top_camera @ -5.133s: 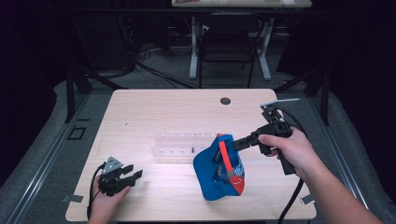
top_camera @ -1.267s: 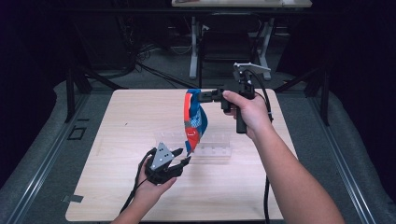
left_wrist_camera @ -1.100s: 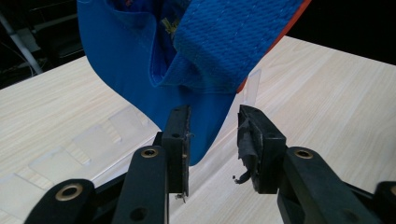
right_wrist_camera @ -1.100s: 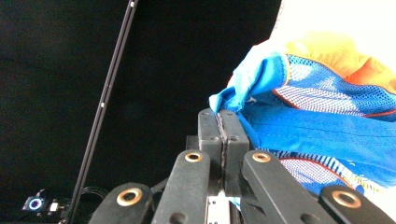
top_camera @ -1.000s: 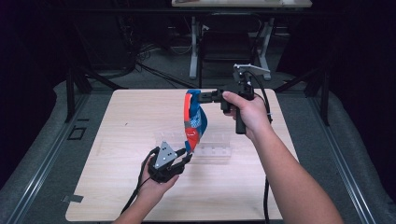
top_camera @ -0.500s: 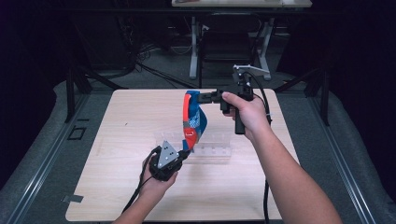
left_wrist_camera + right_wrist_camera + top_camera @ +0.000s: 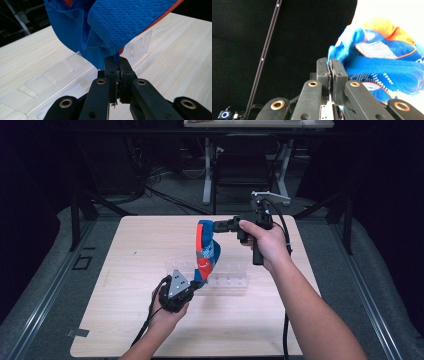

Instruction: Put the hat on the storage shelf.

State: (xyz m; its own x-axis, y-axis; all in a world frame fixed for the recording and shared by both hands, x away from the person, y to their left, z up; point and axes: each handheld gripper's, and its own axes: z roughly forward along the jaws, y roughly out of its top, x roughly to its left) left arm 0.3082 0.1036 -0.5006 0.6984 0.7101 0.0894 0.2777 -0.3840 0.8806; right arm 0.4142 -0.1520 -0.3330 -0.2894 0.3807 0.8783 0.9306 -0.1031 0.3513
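The blue and orange garment [image 7: 204, 251] hangs in the air above the table [image 7: 125, 270], stretched between both grippers. The right gripper [image 7: 216, 226] pinches its top edge with closed jaws, and the left gripper [image 7: 196, 285] pinches its bottom corner the same way, just in front of the clear plastic rack [image 7: 227, 280]. To do this step well, I think both grips should stay firm and the cloth taut, clear of the rack.
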